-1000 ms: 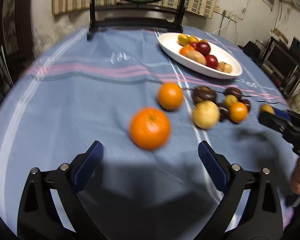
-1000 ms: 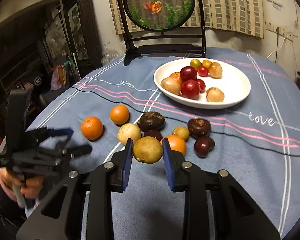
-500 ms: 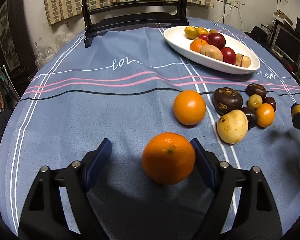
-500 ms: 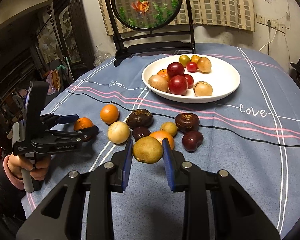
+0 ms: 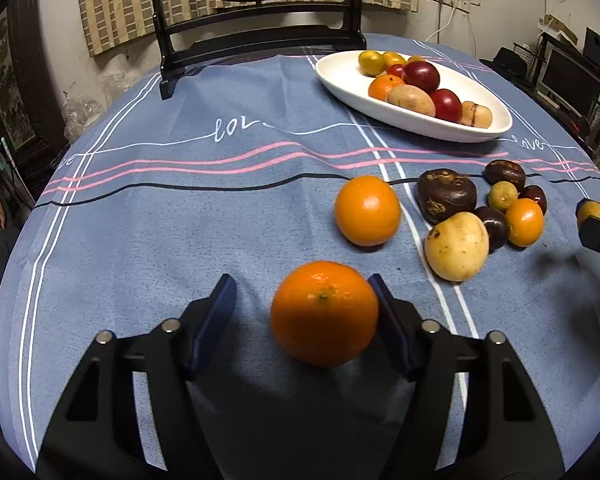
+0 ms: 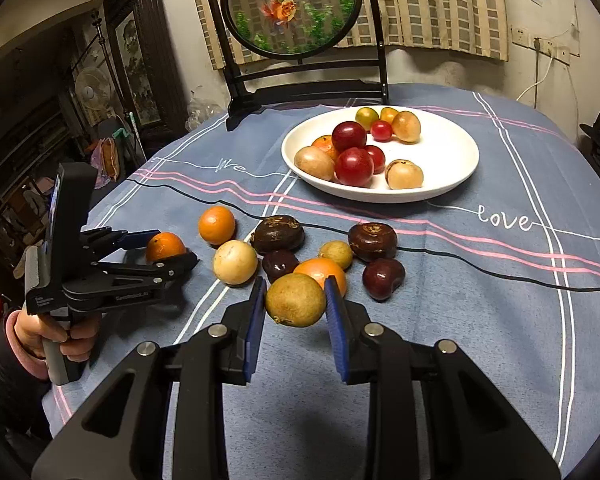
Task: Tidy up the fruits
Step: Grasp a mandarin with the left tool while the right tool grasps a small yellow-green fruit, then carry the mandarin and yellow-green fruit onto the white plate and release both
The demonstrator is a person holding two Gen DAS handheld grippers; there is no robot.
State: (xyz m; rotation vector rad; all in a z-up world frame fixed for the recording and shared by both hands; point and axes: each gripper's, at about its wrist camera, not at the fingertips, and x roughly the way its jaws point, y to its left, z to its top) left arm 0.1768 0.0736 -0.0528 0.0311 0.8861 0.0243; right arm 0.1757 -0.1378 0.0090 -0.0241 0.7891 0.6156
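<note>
My left gripper [image 5: 304,300] is open around an orange [image 5: 324,313] that rests on the blue tablecloth; the right pad touches it and the left pad stands apart. It also shows in the right wrist view [image 6: 165,246]. My right gripper [image 6: 295,294] is shut on a yellow-green fruit [image 6: 295,299] and holds it above the cloth. A white plate [image 6: 452,160] with several fruits stands at the back. Several loose fruits [image 6: 278,234] lie between the plate and the grippers, among them a second orange [image 5: 367,210] and a pale round fruit [image 5: 457,246].
A black stand with a round fish picture [image 6: 292,4] stands at the table's far edge. The table's rim curves away at left and right. A fan [image 6: 87,90] and clutter lie beyond the left edge.
My left gripper has moved forward around the orange and narrowed its jaws onto it. My right gripper has lifted slightly with the yellow-green fruit.
</note>
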